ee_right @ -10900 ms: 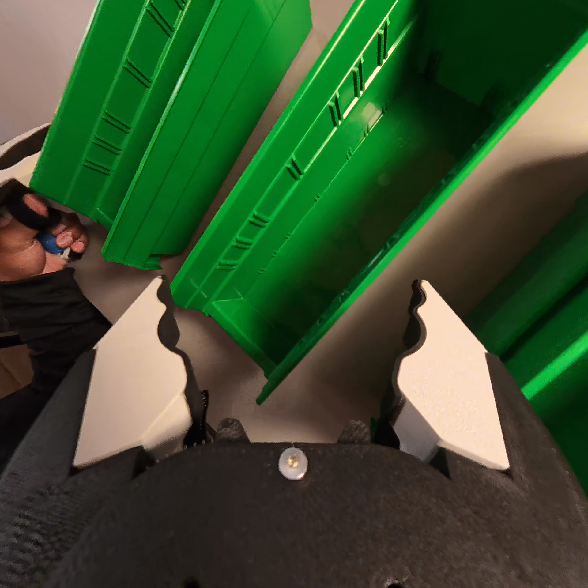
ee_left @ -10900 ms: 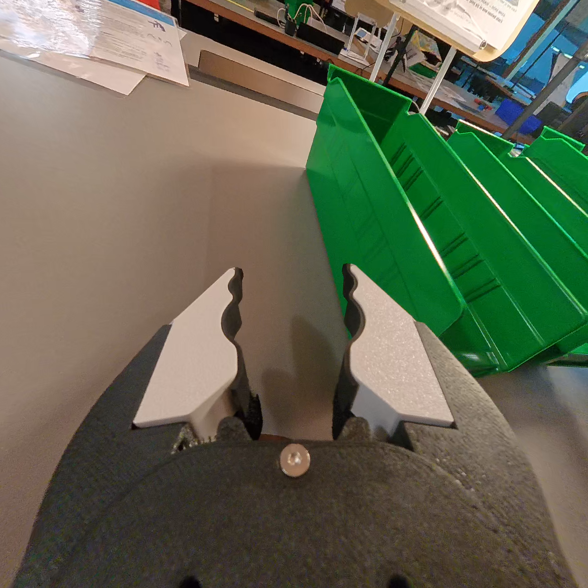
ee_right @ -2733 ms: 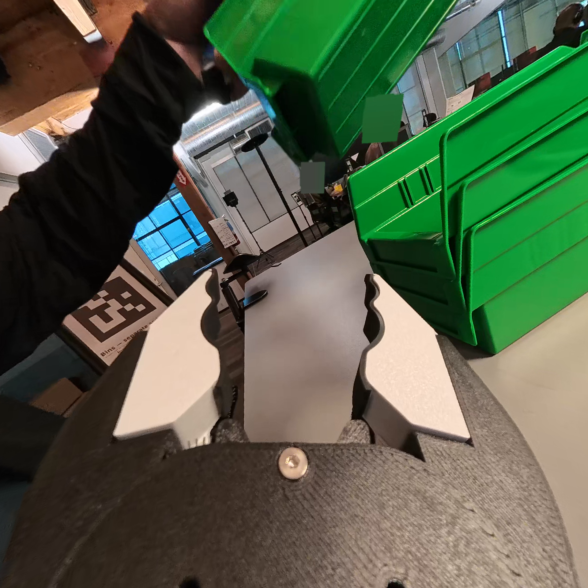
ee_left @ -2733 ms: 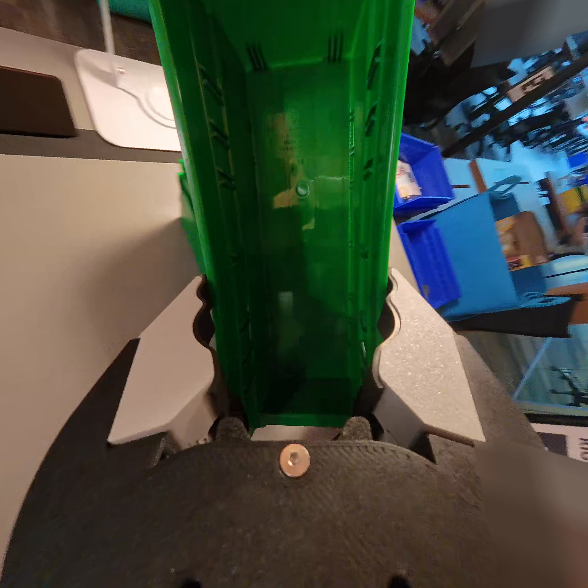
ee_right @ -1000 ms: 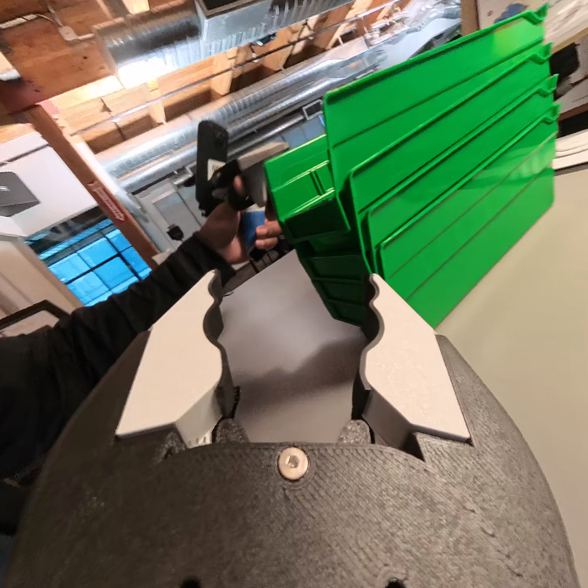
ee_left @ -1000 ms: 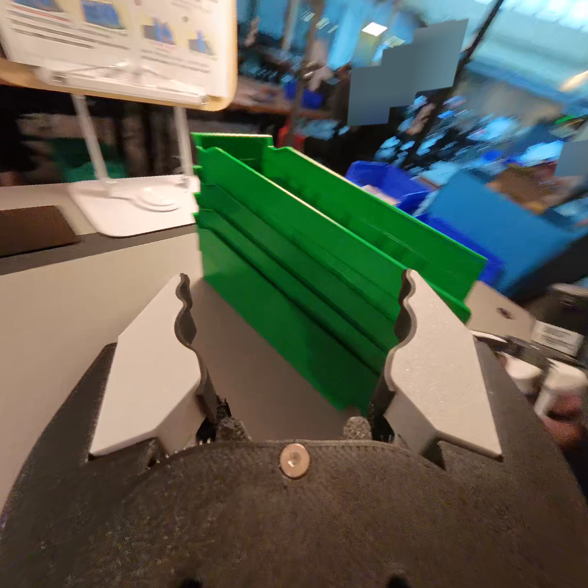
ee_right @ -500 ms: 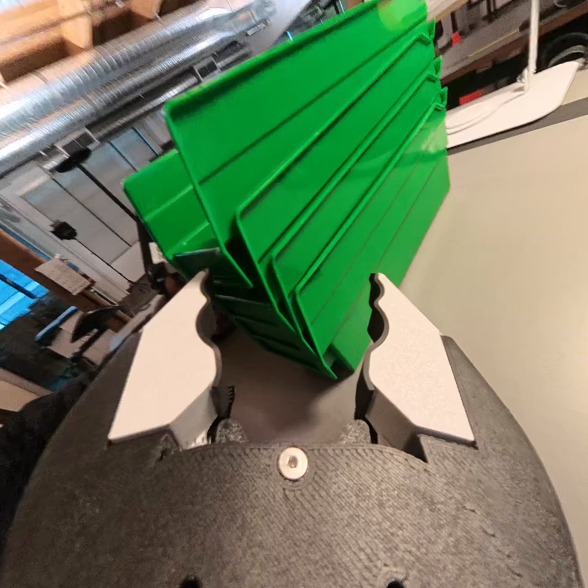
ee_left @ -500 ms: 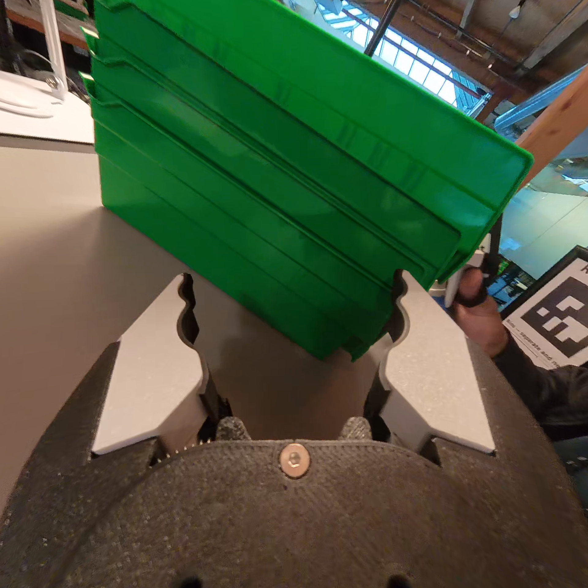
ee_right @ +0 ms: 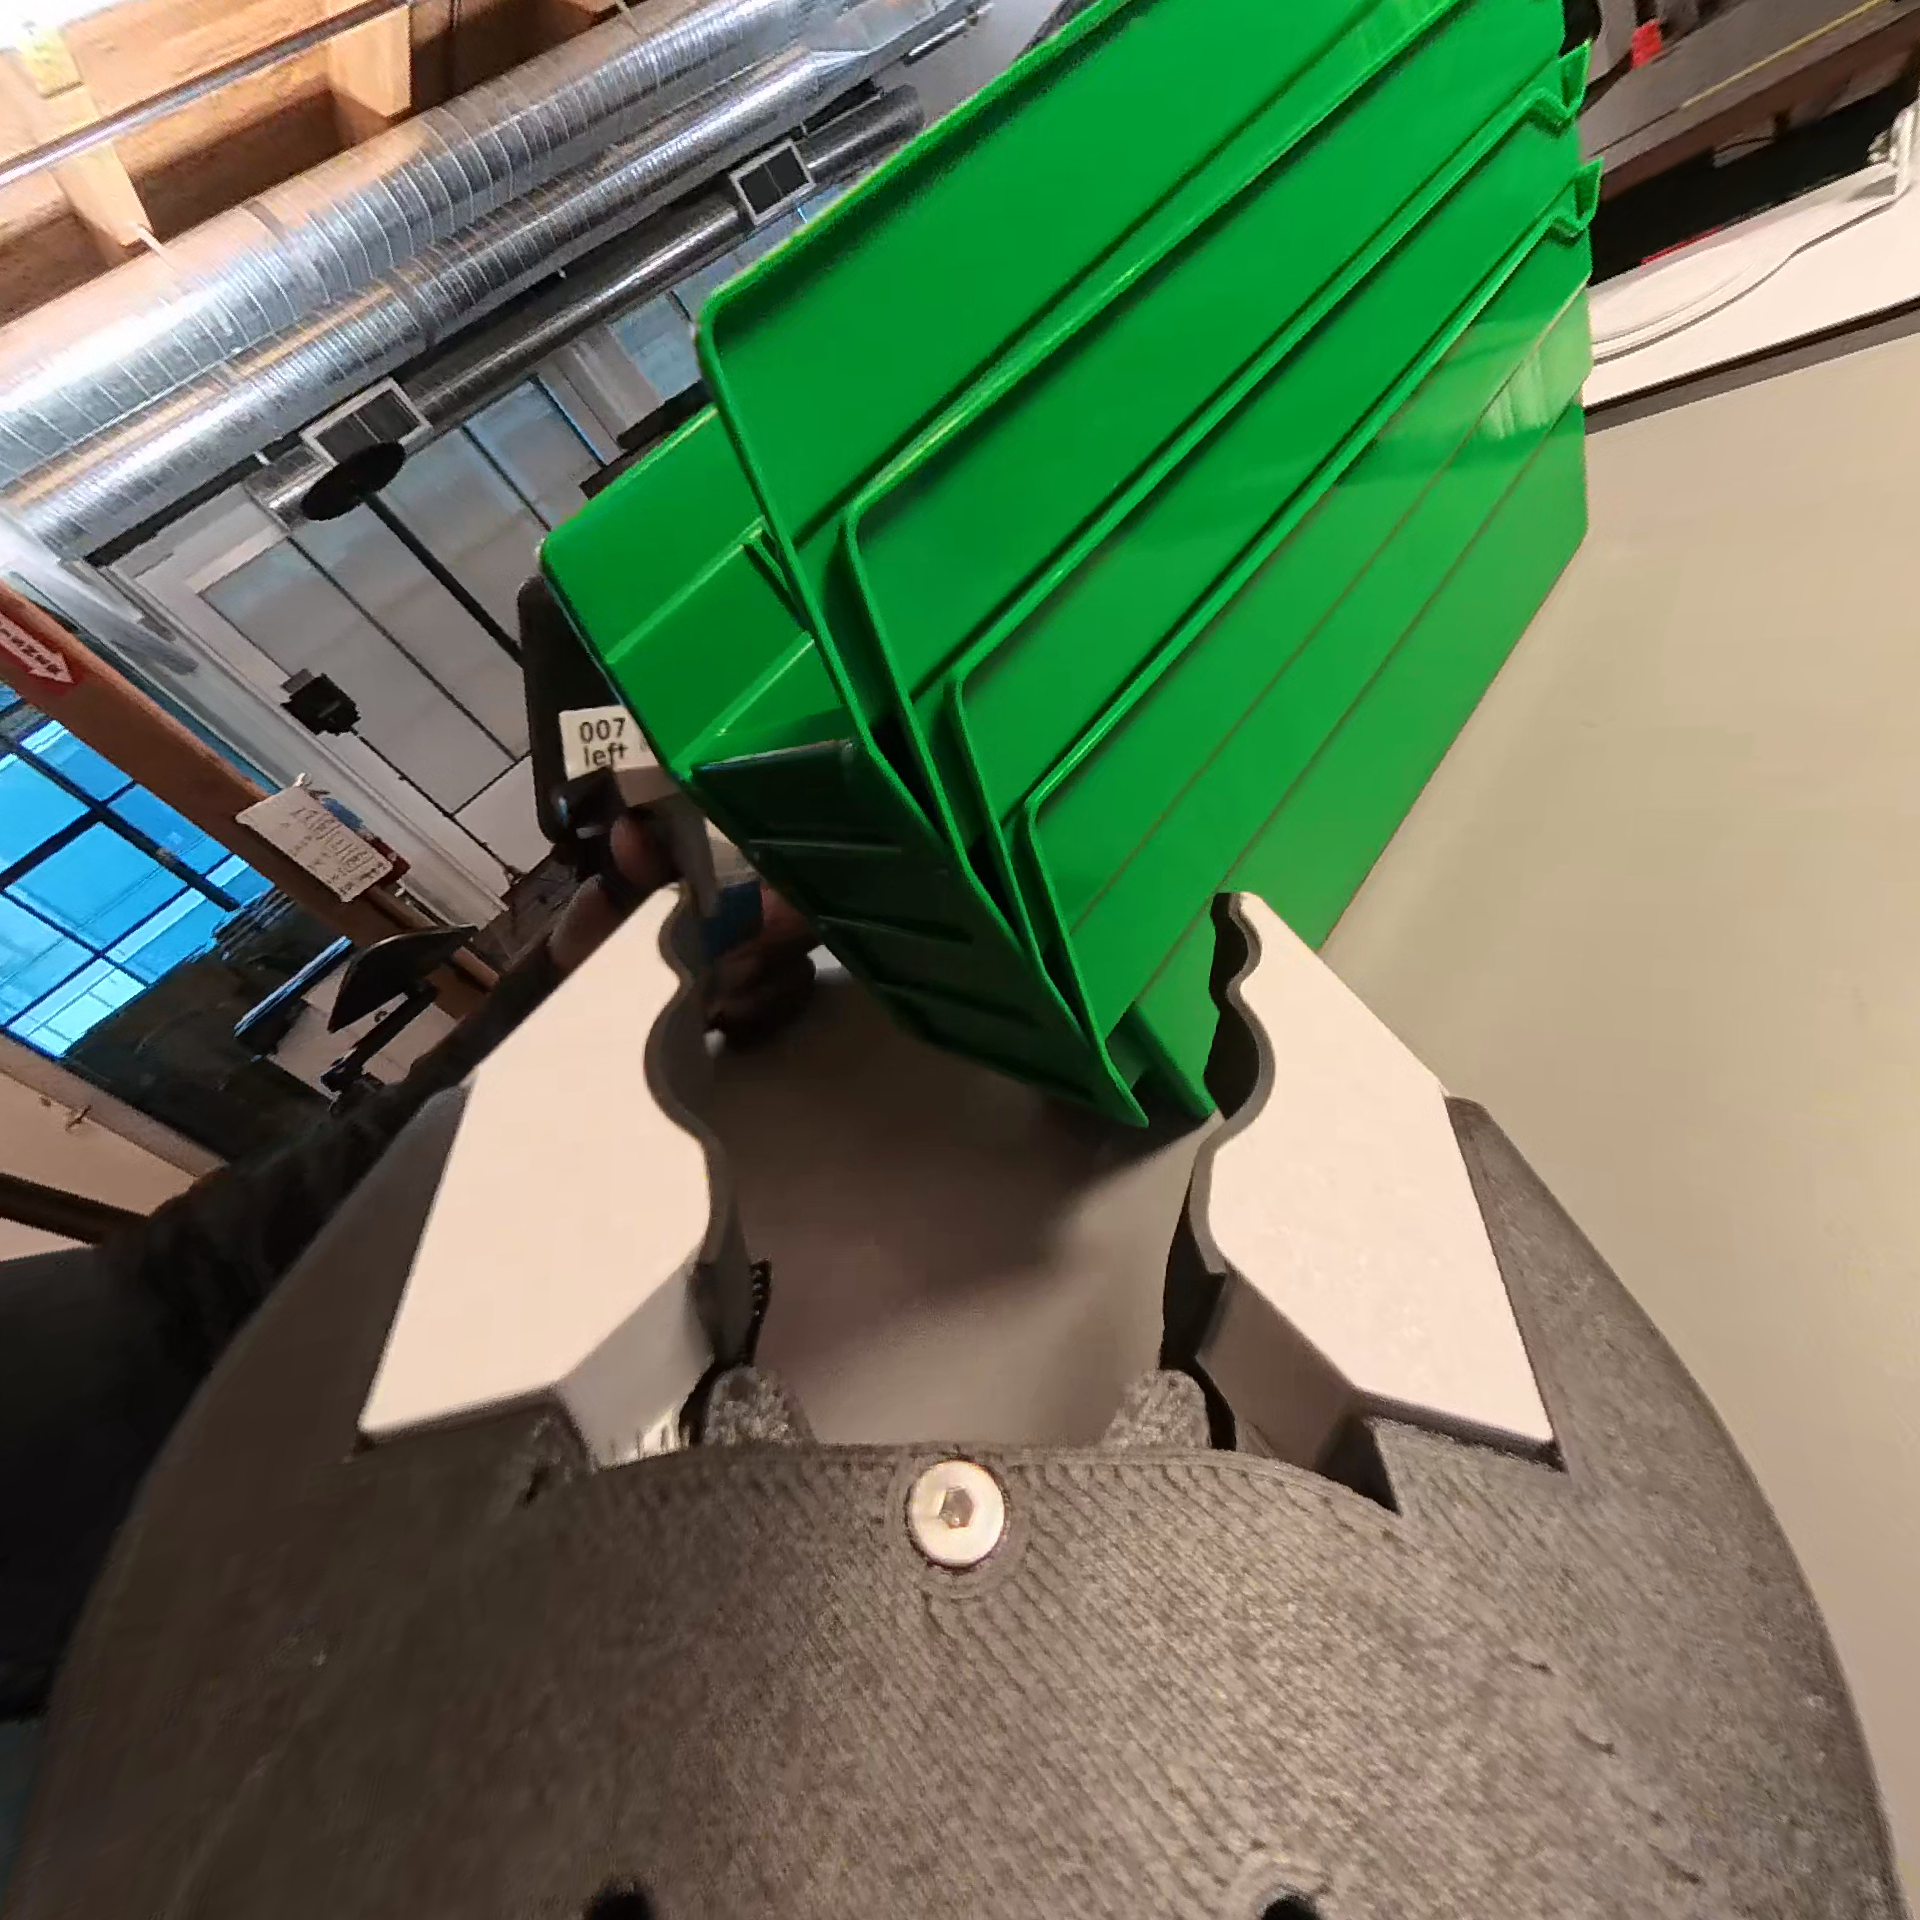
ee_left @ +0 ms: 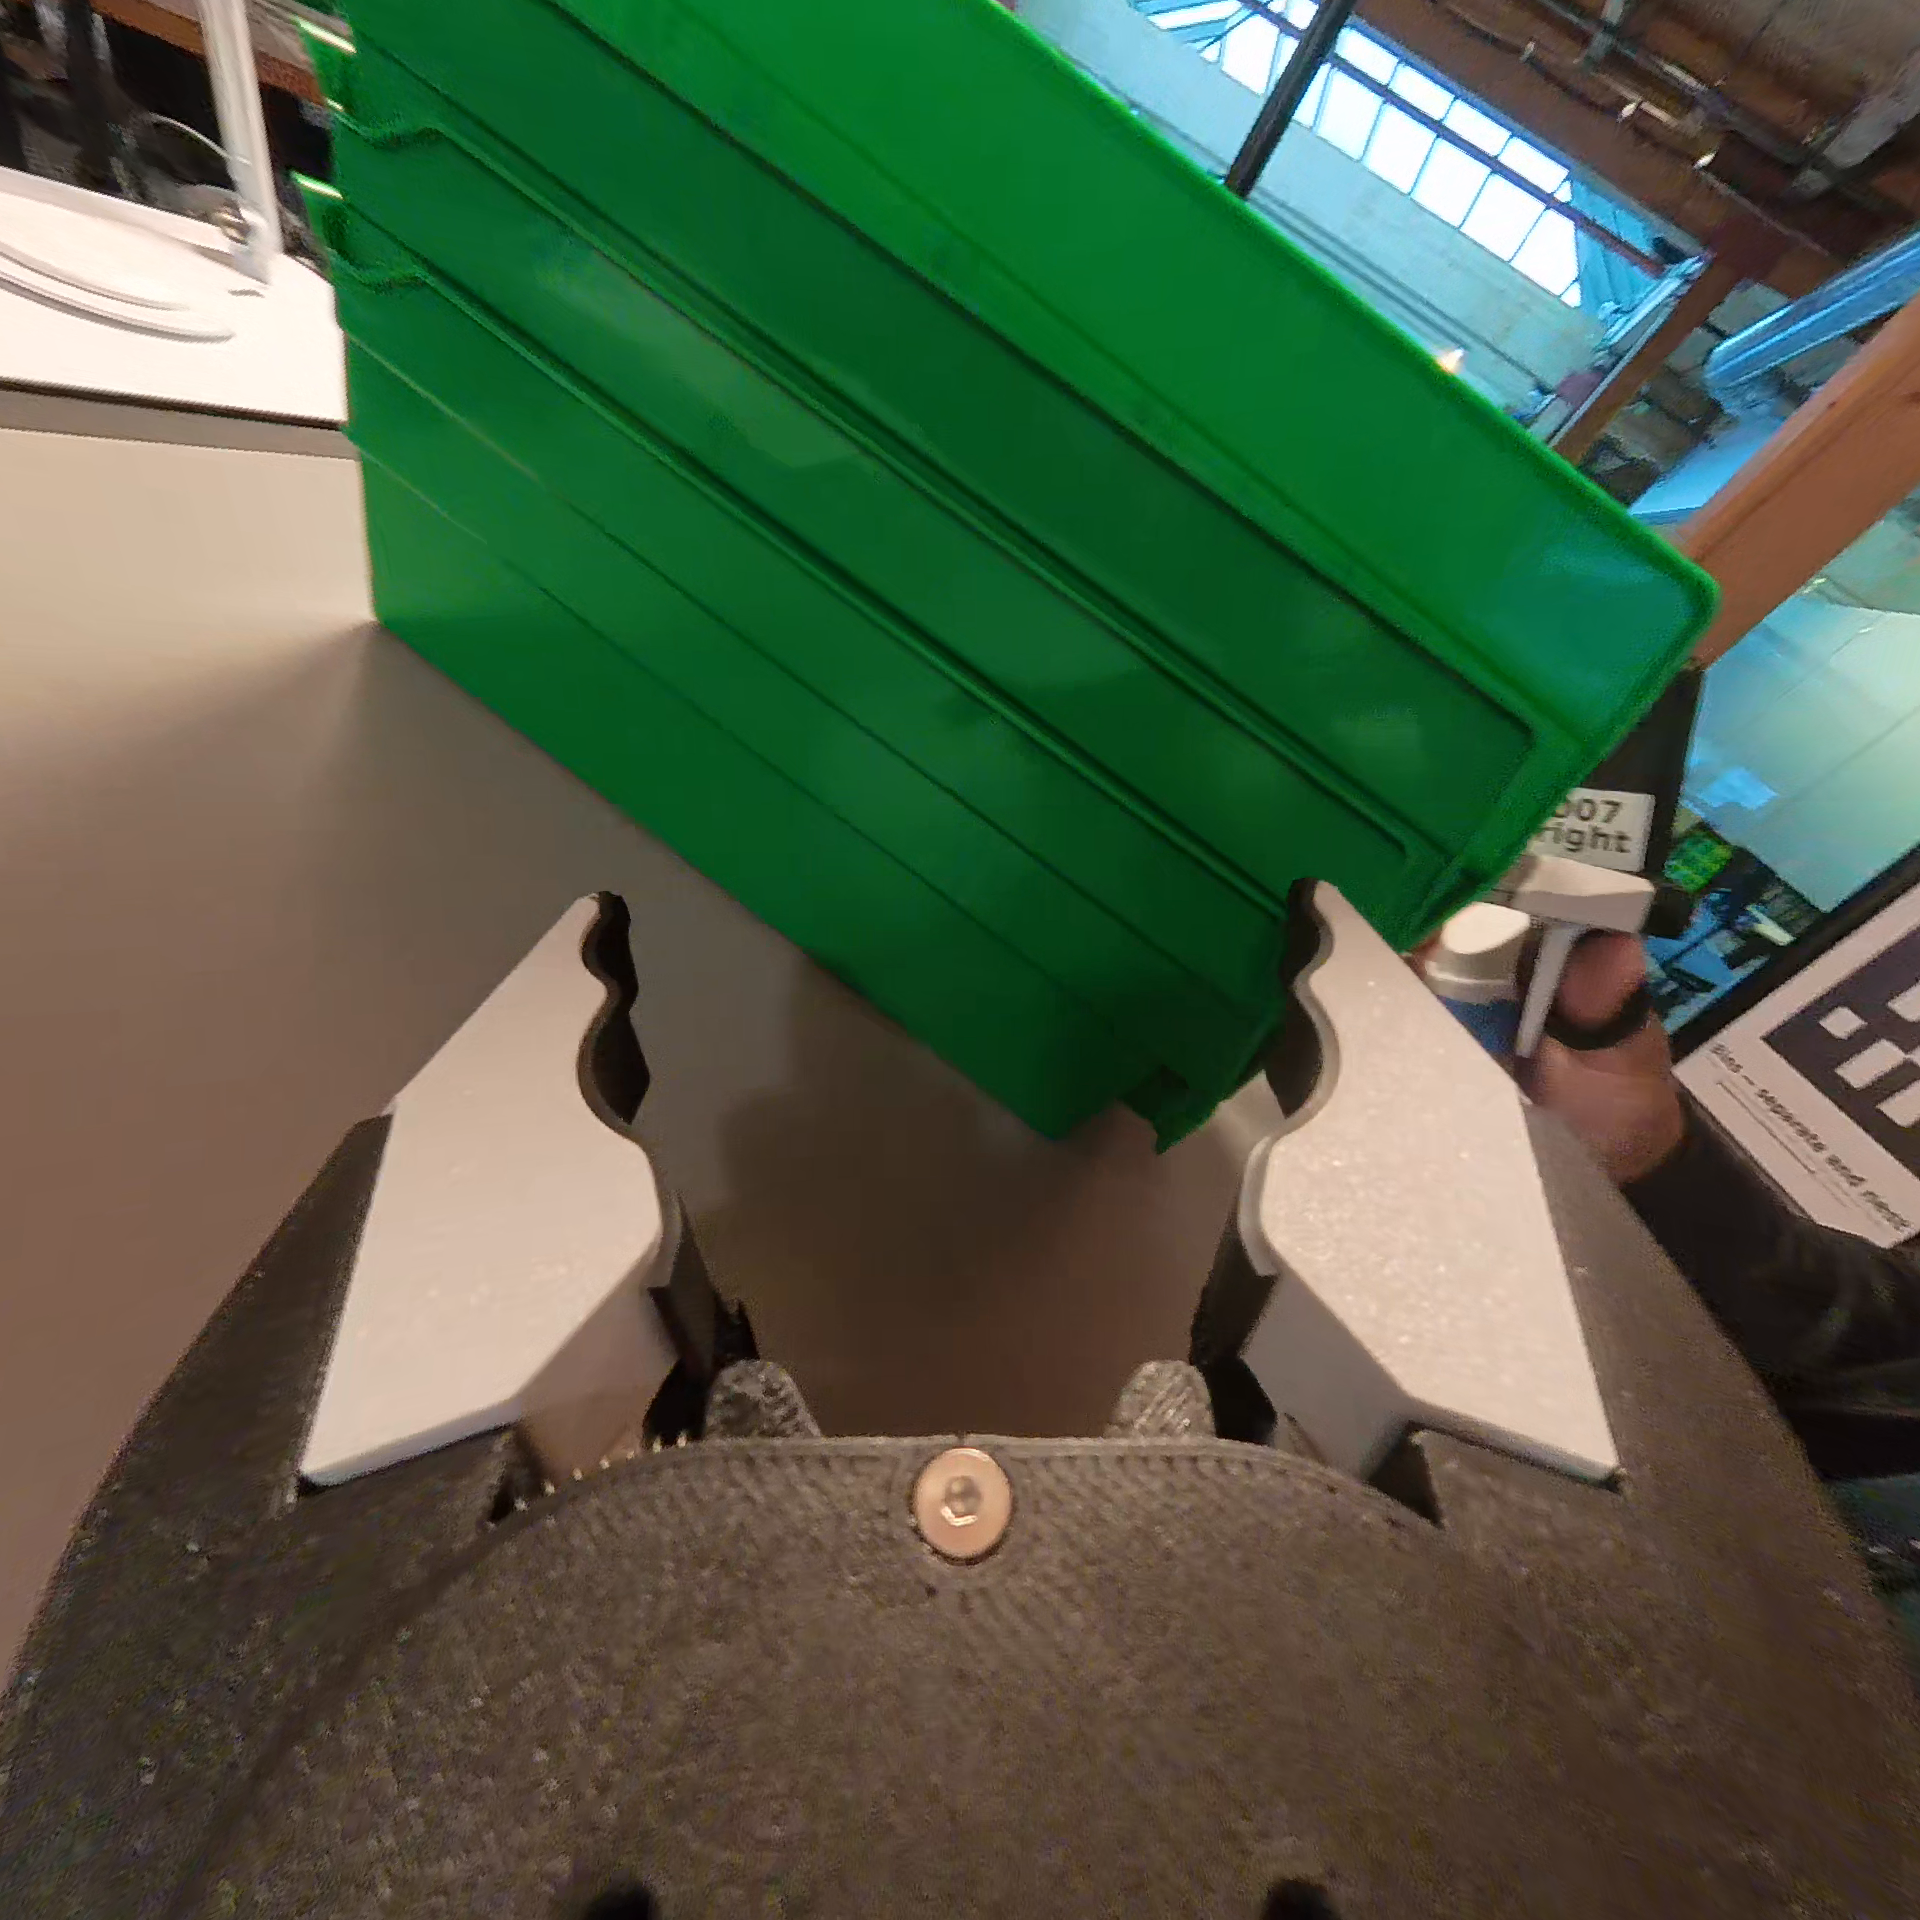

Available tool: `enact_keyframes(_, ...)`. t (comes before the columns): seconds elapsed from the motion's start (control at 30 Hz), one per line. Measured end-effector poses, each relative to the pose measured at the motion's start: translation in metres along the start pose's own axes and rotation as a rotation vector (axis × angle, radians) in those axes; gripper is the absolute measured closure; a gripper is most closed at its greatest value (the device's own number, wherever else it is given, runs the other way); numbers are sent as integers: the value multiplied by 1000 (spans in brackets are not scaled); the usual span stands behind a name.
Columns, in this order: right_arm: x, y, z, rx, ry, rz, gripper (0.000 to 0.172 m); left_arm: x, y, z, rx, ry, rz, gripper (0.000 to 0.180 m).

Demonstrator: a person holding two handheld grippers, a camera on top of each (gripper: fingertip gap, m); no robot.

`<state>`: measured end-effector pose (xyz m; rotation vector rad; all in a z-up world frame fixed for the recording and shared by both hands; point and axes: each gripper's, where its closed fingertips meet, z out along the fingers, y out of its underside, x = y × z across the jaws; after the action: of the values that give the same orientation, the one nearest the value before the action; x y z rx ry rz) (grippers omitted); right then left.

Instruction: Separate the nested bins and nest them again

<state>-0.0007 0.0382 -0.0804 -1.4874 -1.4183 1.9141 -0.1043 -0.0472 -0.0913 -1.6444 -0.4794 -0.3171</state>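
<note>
Several green bins sit nested in a staggered stack (ee_left: 883, 520) on the grey table (ee_left: 208, 779). My left gripper (ee_left: 961, 925) is open at the stack's near end. The stack's lower corner stands between its fingers, close to the right finger (ee_left: 1351, 1039), and the left finger is clear of it. My right gripper (ee_right: 956, 914) is open too, at the same end of the stack (ee_right: 1195, 468) from the other side. The bins' corner lies beside its right finger (ee_right: 1309, 1060). Each gripper shows behind the stack in the other's view, the right one (ee_left: 1579, 873) and the left one (ee_right: 613, 769).
A white stand base (ee_left: 125, 281) sits on the table behind the stack; it also shows in the right wrist view (ee_right: 1766, 260). A sheet with a black-and-white marker (ee_left: 1839, 1039) is at the right. A person's hand (ee_left: 1600, 1081) and dark sleeve hold the right gripper.
The left gripper let go of the bin it held earlier; that bin now sits on the stack. In the last second both open grippers closed in on the stack's near end from either side.
</note>
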Motion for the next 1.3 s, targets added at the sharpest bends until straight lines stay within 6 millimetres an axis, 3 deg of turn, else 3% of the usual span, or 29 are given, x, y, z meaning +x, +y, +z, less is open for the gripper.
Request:
enact_keyframes(0.1,0,2,-6,-17,-3,-9,73,-12,-15,2,-19,-36,33,58)
enact_keyframes(0.23,10,1,-12,-60,21,-9,73,-9,-66,7,66,45,166,53)
enact_keyframes(0.33,8,-12,-17,-89,11,-58,73,-19,-95,9,151,89,139,54)
enact_keyframes(0.4,6,-23,-24,-101,-3,-114,74,-27,-87,10,160,112,131,55)
enact_keyframes(0.53,6,-45,-38,-122,-116,-203,77,-15,-31,14,5,204,221,59)
enact_keyframes(0.63,28,-59,-40,-131,-207,-286,83,3,-24,10,12,253,299,66)
enact_keyframes(0.8,78,-82,-11,-167,-338,-200,84,3,-16,18,-35,230,332,69)
enact_keyframes(0.93,86,-96,19,-149,-443,-184,85,-1,-18,19,-27,200,330,69)
enact_keyframes(1.03,86,-92,34,-102,-471,-154,86,-8,-25,18,2,171,312,70)
enact_keyframes(1.13,79,-60,38,-239,-477,-224,84,-13,-27,16,9,156,332,74)
enact_keyframes(1.3,75,-63,26,-223,-524,-194,84,-21,-21,14,-56,130,389,81)
